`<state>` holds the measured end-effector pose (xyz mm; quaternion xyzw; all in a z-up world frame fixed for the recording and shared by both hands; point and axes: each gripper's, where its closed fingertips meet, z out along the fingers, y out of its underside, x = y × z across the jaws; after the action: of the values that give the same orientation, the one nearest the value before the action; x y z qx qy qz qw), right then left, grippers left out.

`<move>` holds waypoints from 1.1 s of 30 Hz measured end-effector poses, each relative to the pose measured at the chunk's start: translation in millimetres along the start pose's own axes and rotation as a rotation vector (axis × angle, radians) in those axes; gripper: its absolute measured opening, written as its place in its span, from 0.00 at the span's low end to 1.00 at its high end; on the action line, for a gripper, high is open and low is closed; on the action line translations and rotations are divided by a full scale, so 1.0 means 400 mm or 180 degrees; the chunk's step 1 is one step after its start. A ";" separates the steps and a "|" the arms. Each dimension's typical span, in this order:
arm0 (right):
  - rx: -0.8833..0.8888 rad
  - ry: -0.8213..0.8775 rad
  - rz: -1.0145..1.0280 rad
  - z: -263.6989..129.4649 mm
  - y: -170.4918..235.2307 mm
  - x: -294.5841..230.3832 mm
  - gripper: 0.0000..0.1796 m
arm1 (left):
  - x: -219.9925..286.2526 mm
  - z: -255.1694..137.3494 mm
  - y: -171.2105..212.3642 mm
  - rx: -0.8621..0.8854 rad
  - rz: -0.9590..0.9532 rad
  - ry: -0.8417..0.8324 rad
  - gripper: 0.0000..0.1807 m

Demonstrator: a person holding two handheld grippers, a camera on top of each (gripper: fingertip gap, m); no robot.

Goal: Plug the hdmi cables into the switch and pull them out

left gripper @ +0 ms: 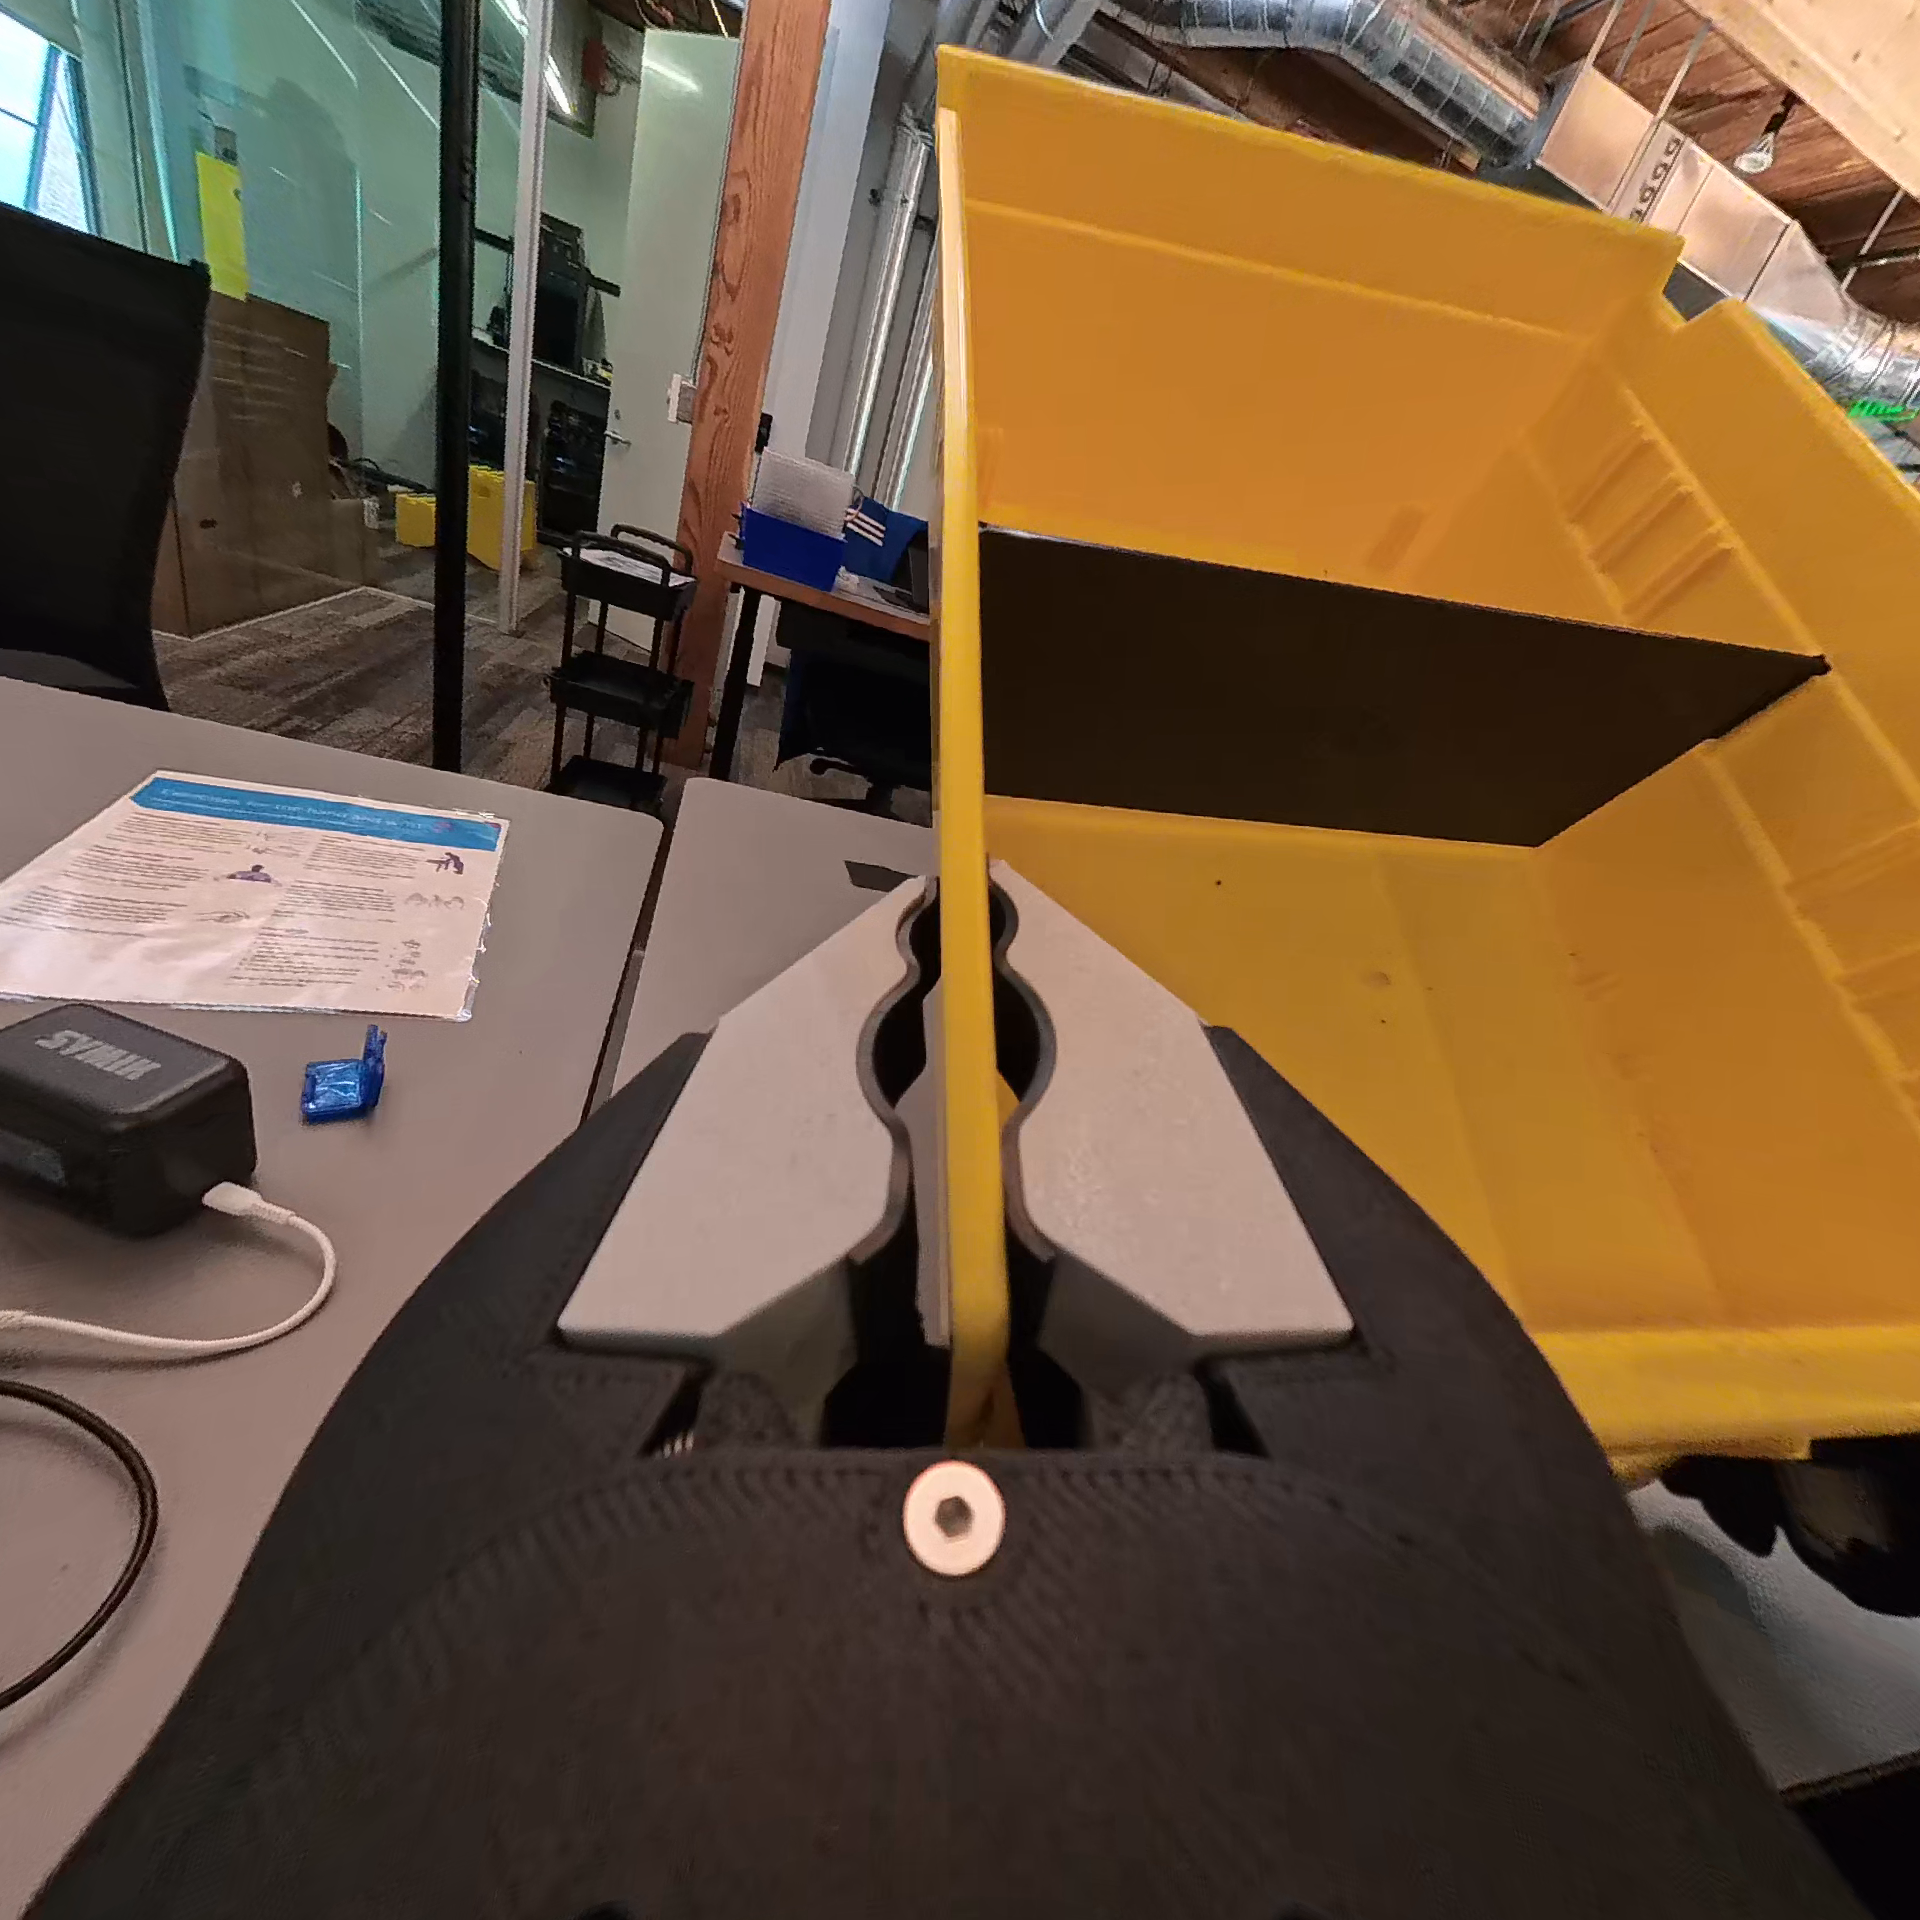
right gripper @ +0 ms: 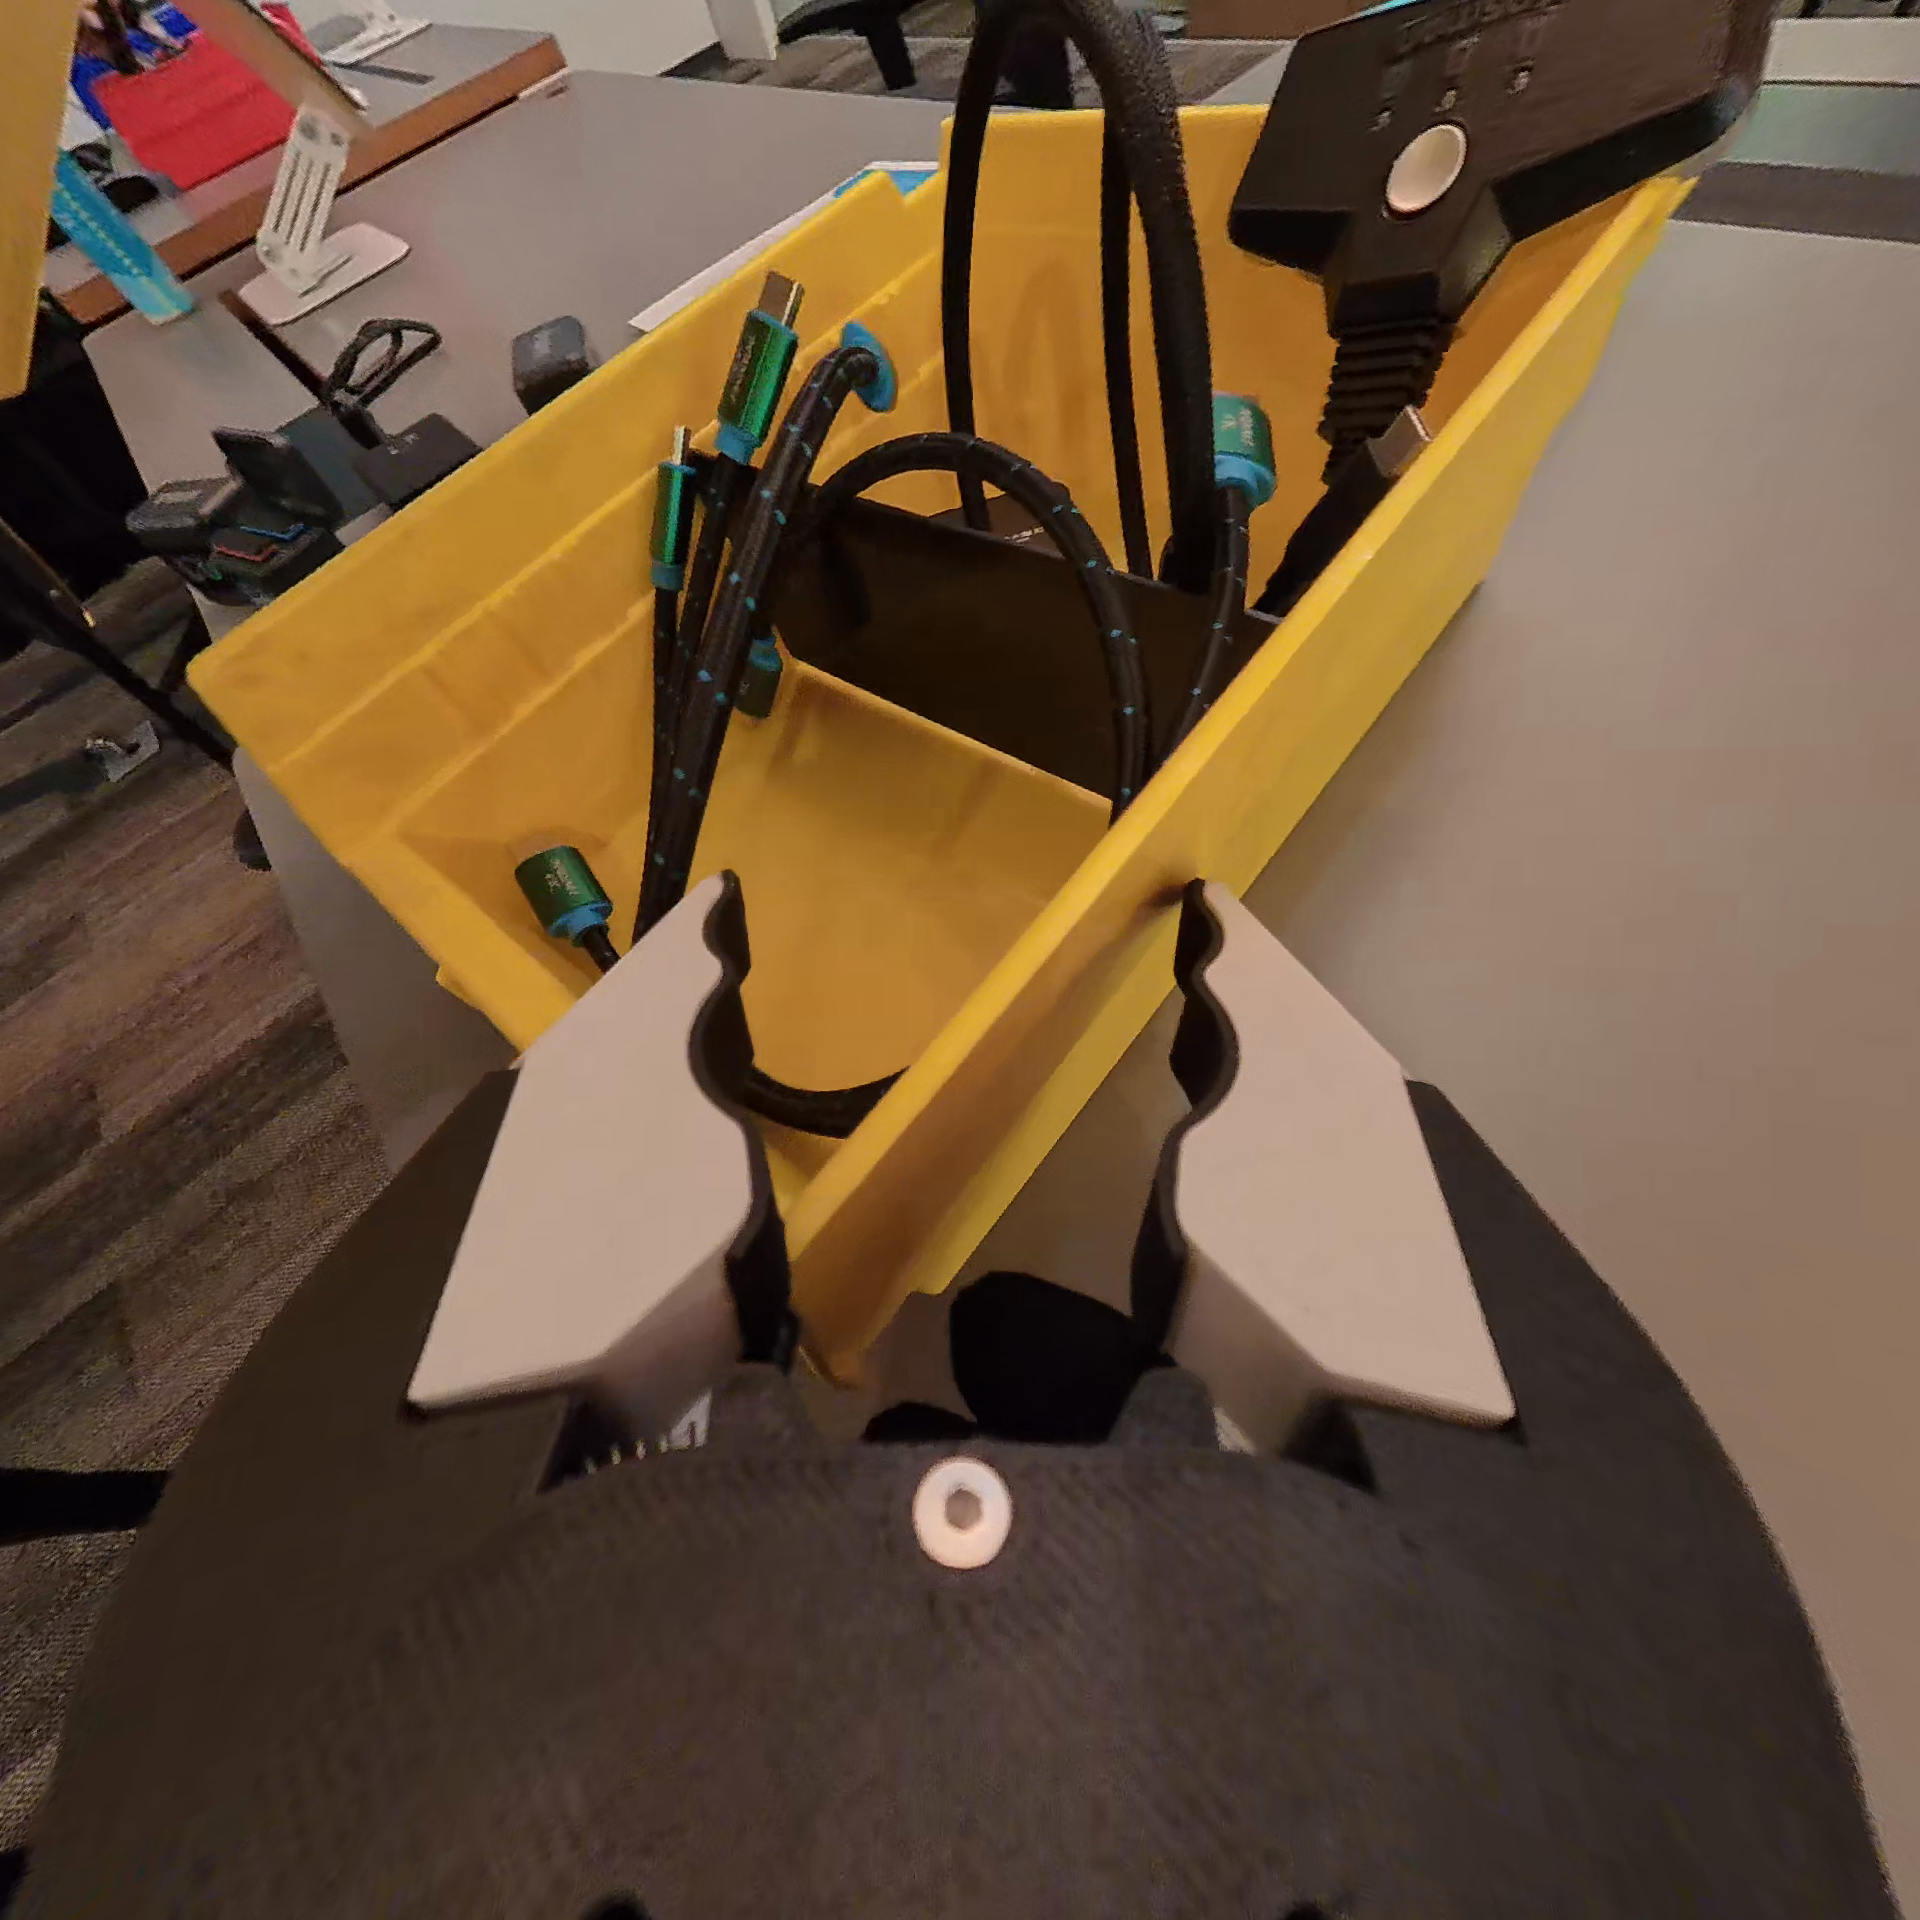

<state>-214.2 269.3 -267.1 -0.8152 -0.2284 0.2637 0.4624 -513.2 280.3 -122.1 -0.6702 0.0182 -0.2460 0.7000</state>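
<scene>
My left gripper (left gripper: 961, 894) is shut on the side wall of an empty yellow bin (left gripper: 1299, 436) with a black divider (left gripper: 1351, 707), held tilted up off the table. In the right wrist view a second yellow bin (right gripper: 468, 644) on the table holds several braided HDMI cables with green plugs (right gripper: 756, 379), (right gripper: 561, 888). A black switch (right gripper: 1455, 156) with a round white button and a ribbed pigtail leans at the bin's far right. My right gripper (right gripper: 961, 888) is open and straddles that bin's near wall (right gripper: 1299, 727), left finger inside, right finger outside.
In the left wrist view the grey table carries a printed sheet (left gripper: 249, 894), a black power adapter (left gripper: 114, 1117) with a white cord (left gripper: 260, 1299) and a small blue case (left gripper: 343, 1081). In the right wrist view, bare table (right gripper: 1662, 831) lies right of the bin; gadgets (right gripper: 270, 499) sit left. Left tips to right tips: about 35 centimeters.
</scene>
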 end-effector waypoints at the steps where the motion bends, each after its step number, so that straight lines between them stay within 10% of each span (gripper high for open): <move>1: -0.0009 -0.0034 -0.0018 0.012 -0.003 -0.013 0.45 | -0.001 -0.001 -0.002 0.0008 -0.0008 0.0003 0.02; 16: -0.0091 -0.0519 -0.0216 0.084 -0.044 -0.143 0.55 | 0.035 0.016 -0.021 0.0032 0.0023 0.0126 0.02; 33: 0.1024 0.0196 -0.0143 -0.493 -0.157 0.196 0.53 | 0.553 0.233 0.113 -0.0632 0.0509 0.1075 0.01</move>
<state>-36.6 222.0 -143.8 -0.7330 -0.1871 0.2614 0.5995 -271.3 284.5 -88.4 -0.6815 0.2126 -0.2955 0.6348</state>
